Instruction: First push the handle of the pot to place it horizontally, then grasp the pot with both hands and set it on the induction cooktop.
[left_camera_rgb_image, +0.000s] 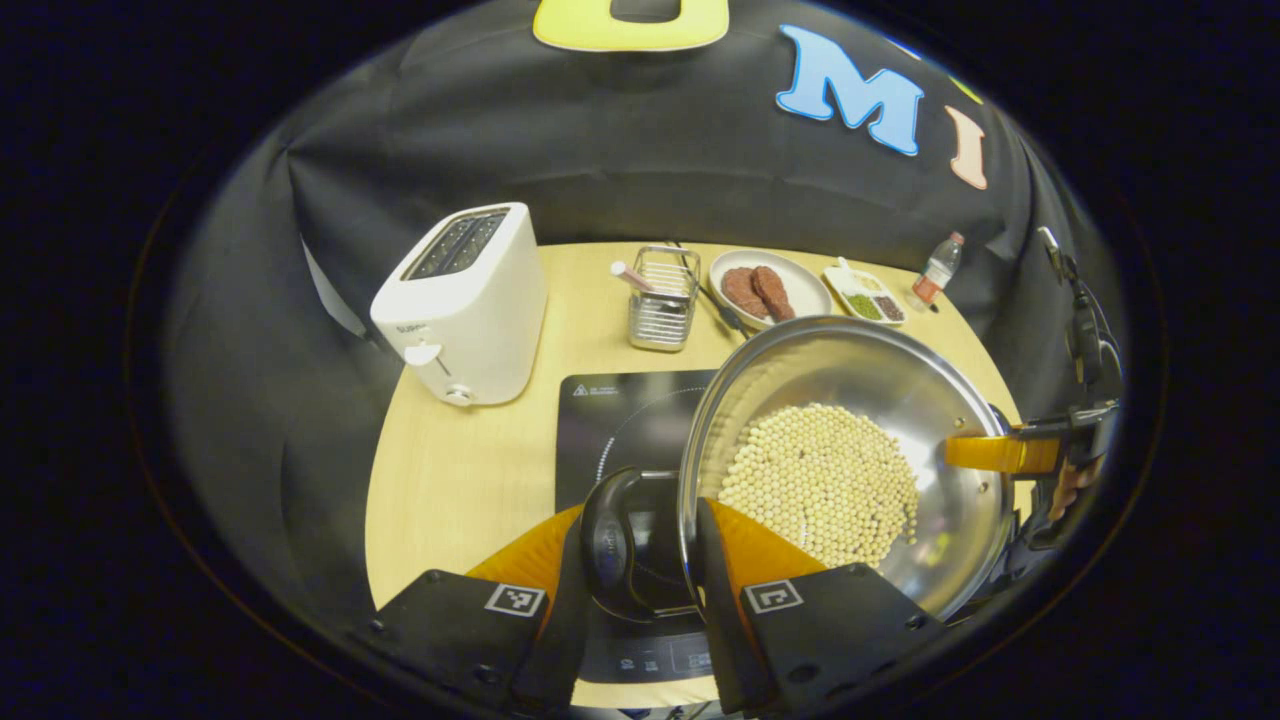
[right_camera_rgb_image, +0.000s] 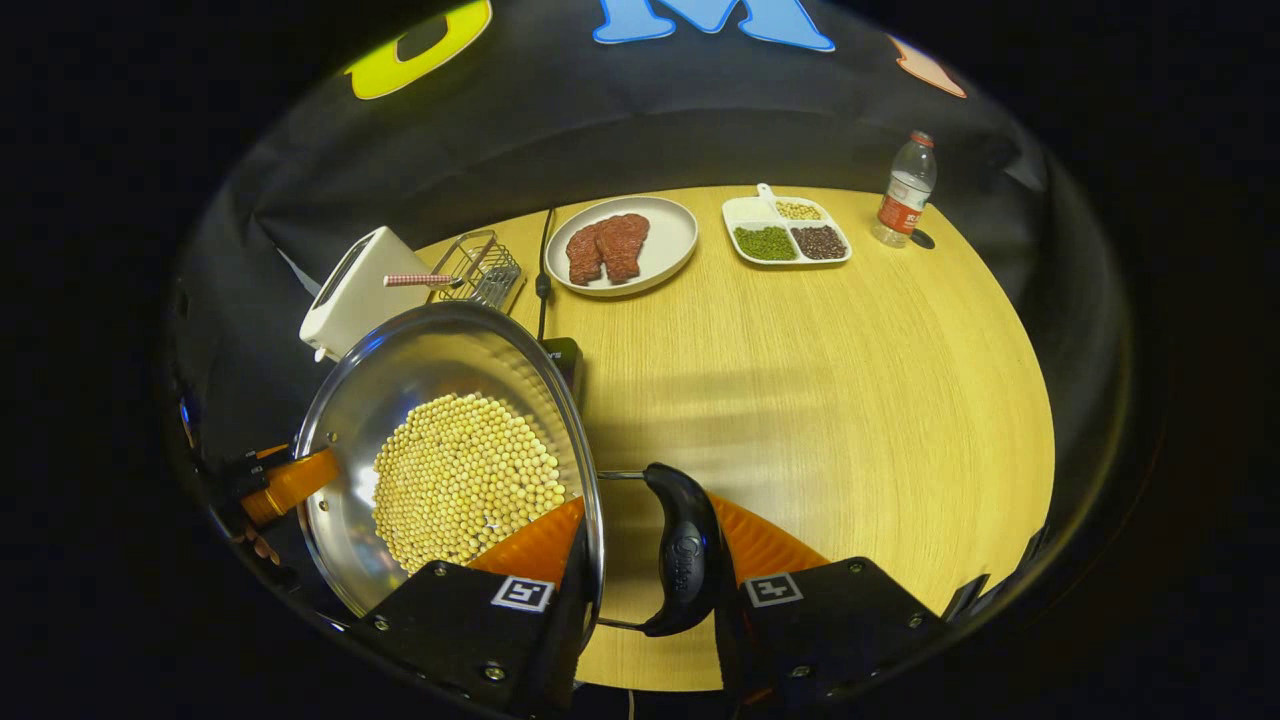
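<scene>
A steel pot (left_camera_rgb_image: 880, 380) holding yellow beans (left_camera_rgb_image: 820, 480) hangs between my two grippers. My left gripper (left_camera_rgb_image: 640, 560) is shut on the pot's black loop handle (left_camera_rgb_image: 608, 540) and rim. In the right gripper view, my right gripper (right_camera_rgb_image: 650, 560) is shut on the opposite black handle (right_camera_rgb_image: 685, 560) and the rim of the pot (right_camera_rgb_image: 420, 360). The far gripper's orange finger (left_camera_rgb_image: 1000, 452) presses the far rim, and the other one's finger (right_camera_rgb_image: 290, 485) does the same. The black induction cooktop (left_camera_rgb_image: 620, 420) lies under the pot's left part, and its corner (right_camera_rgb_image: 565, 355) peeks out behind the pot.
A white toaster (left_camera_rgb_image: 465, 300) stands left of the cooktop. Behind it are a wire basket (left_camera_rgb_image: 663, 295), a plate with meat (right_camera_rgb_image: 620, 245), a divided dish of beans (right_camera_rgb_image: 787, 232) and a bottle (right_camera_rgb_image: 905, 190). Bare wooden table (right_camera_rgb_image: 850, 400) spreads right of the pot.
</scene>
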